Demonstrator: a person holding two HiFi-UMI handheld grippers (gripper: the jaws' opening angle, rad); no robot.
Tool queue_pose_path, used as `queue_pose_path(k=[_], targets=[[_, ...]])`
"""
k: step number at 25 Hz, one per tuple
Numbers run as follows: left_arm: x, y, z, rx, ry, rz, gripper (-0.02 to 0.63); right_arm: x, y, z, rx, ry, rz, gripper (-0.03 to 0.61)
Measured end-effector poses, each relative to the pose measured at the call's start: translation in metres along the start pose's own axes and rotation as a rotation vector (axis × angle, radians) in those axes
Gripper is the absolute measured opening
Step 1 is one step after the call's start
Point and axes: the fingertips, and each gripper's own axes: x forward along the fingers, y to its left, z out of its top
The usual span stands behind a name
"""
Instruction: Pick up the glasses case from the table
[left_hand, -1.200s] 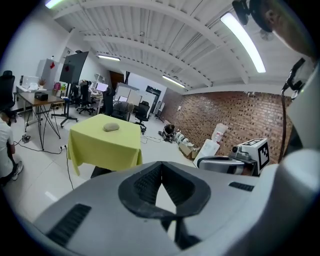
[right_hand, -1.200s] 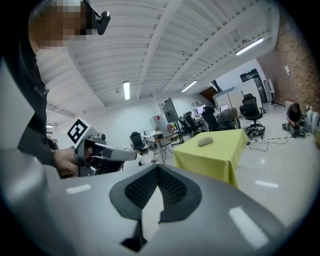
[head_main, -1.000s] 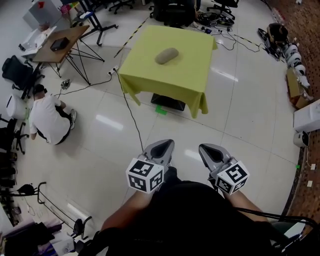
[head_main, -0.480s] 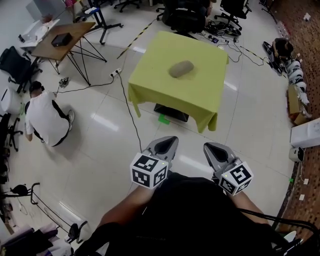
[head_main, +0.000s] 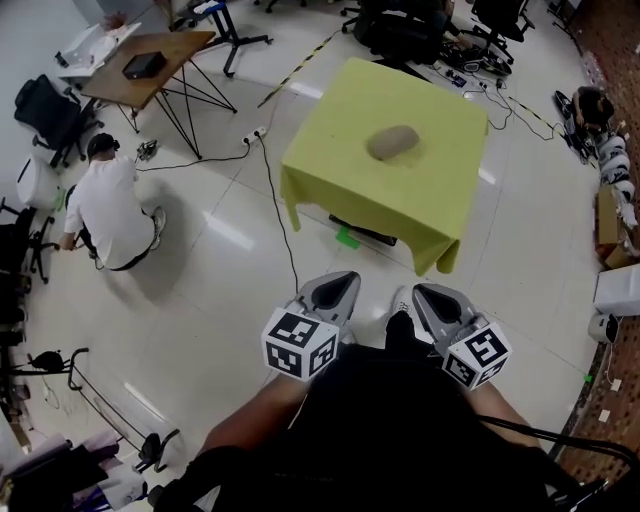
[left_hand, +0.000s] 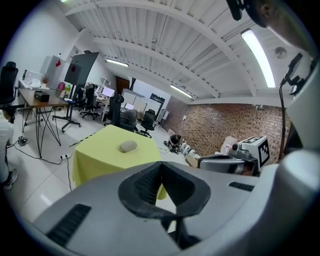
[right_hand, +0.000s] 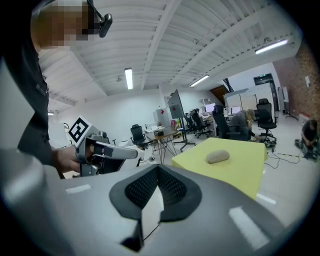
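The glasses case (head_main: 392, 142) is a grey oval pouch lying near the middle of a table draped in a yellow-green cloth (head_main: 440, 190). It stands well ahead of me across the tiled floor. My left gripper (head_main: 336, 287) and right gripper (head_main: 429, 297) are held side by side in front of my body, short of the table, both pointing towards it. In the left gripper view the case (left_hand: 128, 146) lies far beyond the left gripper (left_hand: 161, 165), whose jaws meet at the tip with nothing between them. The right gripper (right_hand: 158, 167) also looks shut and empty, with the case (right_hand: 218, 156) ahead to its right.
A person in a white top (head_main: 110, 205) crouches on the floor at the left. Behind them stands a wooden trestle table (head_main: 150, 65). A cable (head_main: 272, 195) runs across the floor to a dark box (head_main: 365, 232) under the yellow table. Cardboard boxes (head_main: 612, 210) line the right wall.
Both grippers have travelled forward together towards the yellow table. The table and case now sit nearer and further right in the head view.
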Motion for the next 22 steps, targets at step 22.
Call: queue_pose_path(k=[22], targets=[[0.176, 0.046, 0.123, 0.173, -0.058, 0.134, 0.008, 0.082, -0.193, 0.083, -0.008, -0.063, 0.146, 0.003]])
